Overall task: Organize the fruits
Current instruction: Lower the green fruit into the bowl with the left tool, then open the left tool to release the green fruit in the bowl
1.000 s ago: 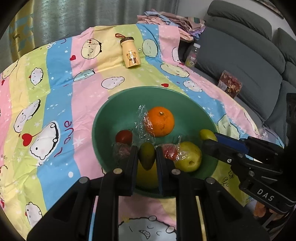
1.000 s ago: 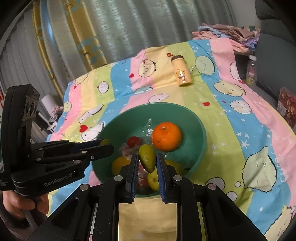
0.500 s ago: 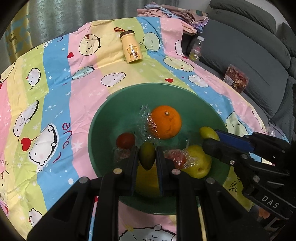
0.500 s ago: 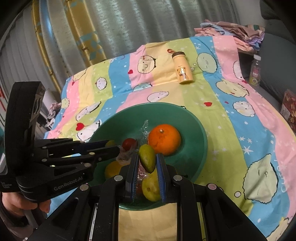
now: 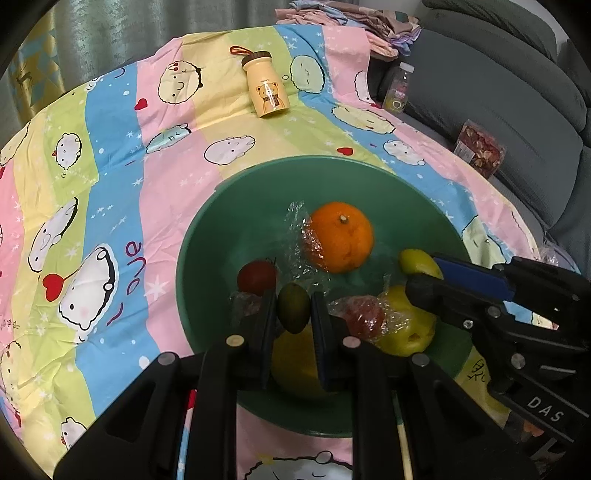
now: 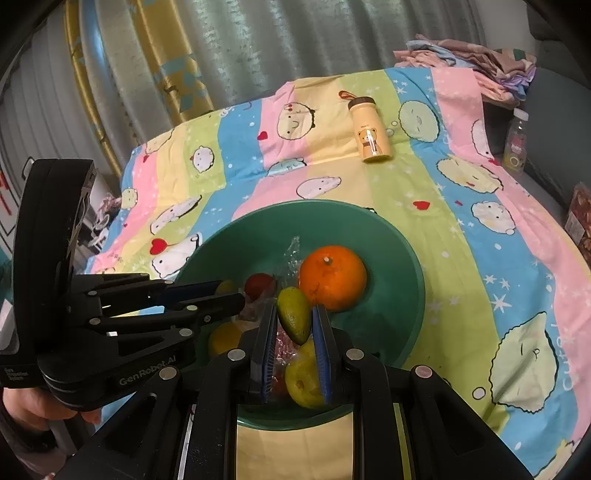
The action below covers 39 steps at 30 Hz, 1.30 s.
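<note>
A green bowl (image 5: 258, 192) (image 6: 402, 258) sits on the striped cartoon cloth. It holds an orange (image 5: 341, 236) (image 6: 332, 277), a small red fruit (image 5: 256, 275) (image 6: 258, 282), a yellow-green pear (image 5: 406, 325) (image 6: 301, 376), a yellow fruit (image 5: 291, 362) (image 6: 223, 338) and plastic-wrapped red pieces (image 5: 364, 314). My left gripper (image 5: 293, 312) is shut on a small green fruit (image 5: 293, 312) over the bowl. My right gripper (image 6: 294, 319) is shut on a small green fruit (image 6: 294, 319) too, and shows in the left wrist view (image 5: 424, 275) holding it (image 5: 419, 260).
A yellow bear bottle (image 5: 266, 86) (image 6: 369, 134) lies on the cloth beyond the bowl. A grey sofa (image 5: 517, 96) stands to the right with a drink bottle (image 5: 397, 88), a snack packet (image 5: 478, 149) and folded clothes (image 5: 351, 14).
Both grippers have moved forward and lower over the bowl, each still holding its green fruit. The bowl looks larger in both views.
</note>
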Tool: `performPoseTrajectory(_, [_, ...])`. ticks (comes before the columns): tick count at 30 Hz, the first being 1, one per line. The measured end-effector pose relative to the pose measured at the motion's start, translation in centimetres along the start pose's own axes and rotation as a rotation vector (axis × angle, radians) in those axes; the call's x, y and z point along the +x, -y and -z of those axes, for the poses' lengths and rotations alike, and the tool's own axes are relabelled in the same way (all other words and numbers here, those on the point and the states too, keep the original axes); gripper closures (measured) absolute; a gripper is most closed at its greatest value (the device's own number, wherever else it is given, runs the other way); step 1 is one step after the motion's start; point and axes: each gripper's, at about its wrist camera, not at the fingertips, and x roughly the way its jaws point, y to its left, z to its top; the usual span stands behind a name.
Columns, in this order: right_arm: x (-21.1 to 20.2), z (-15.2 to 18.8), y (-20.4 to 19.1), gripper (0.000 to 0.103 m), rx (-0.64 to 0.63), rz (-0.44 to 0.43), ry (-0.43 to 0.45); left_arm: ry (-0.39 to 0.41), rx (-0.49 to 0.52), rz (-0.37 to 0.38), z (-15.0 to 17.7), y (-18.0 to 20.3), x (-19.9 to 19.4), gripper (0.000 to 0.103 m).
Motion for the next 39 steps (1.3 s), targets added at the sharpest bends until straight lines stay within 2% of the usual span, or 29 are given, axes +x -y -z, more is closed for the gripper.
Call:
performPoseTrajectory(19, [0.90,-0.09,-0.26,0.082,-0.001,0.006,-0.038,-0.036,0.003,0.000,-0.09,0.07,0.91,0.085])
performPoseTrajectory(39, [0.90,-0.02,-0.01,0.082,0.013,0.008,-0.039,-0.032,-0.003,-0.003,-0.05,-0.03,0.87,0.085])
